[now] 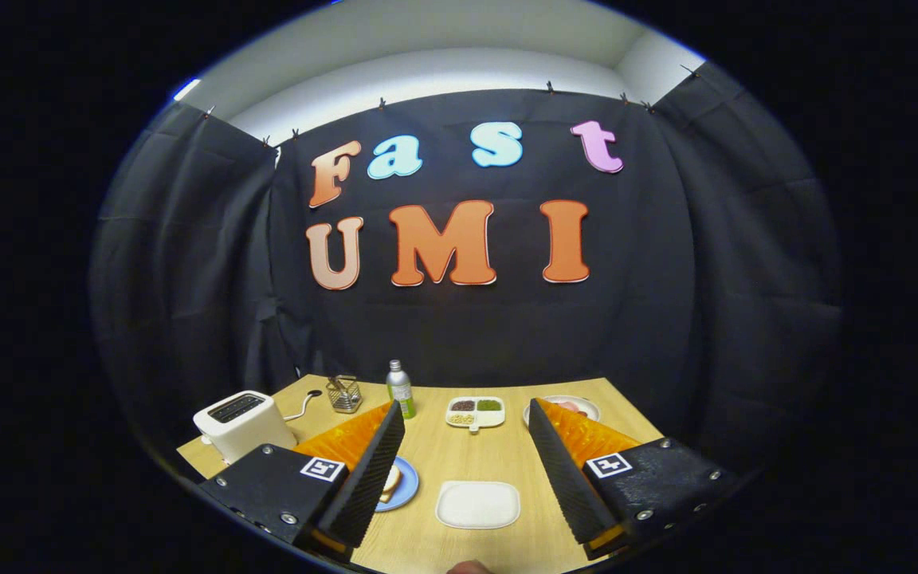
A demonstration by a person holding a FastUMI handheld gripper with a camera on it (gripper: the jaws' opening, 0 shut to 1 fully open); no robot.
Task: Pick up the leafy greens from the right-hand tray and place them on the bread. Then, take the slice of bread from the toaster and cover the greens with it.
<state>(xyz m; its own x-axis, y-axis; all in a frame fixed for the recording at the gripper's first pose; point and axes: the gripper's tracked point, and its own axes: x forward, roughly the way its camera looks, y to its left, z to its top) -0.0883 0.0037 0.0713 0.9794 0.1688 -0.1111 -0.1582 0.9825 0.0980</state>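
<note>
My gripper [466, 414] is held above the near edge of a wooden table [499, 458], its two black-padded fingers wide open with nothing between them. A slice of bread [390, 481] lies on a blue plate [409, 486], half hidden behind the left finger. The white toaster [240, 423] stands at the table's left side; I cannot make out bread in its dark slots. A round plate [578, 407] with something pinkish on it peeks out behind the right fingertip. No leafy greens are clear to me; a green filling [489, 405] sits in a small divided dish.
A flat white rectangular tray [477, 504] lies on the table between my fingers. Beyond it stands the divided dish [475, 413], then a green-labelled bottle [400, 388] and a wire basket [344, 393] towards the toaster. Black cloth walls the booth.
</note>
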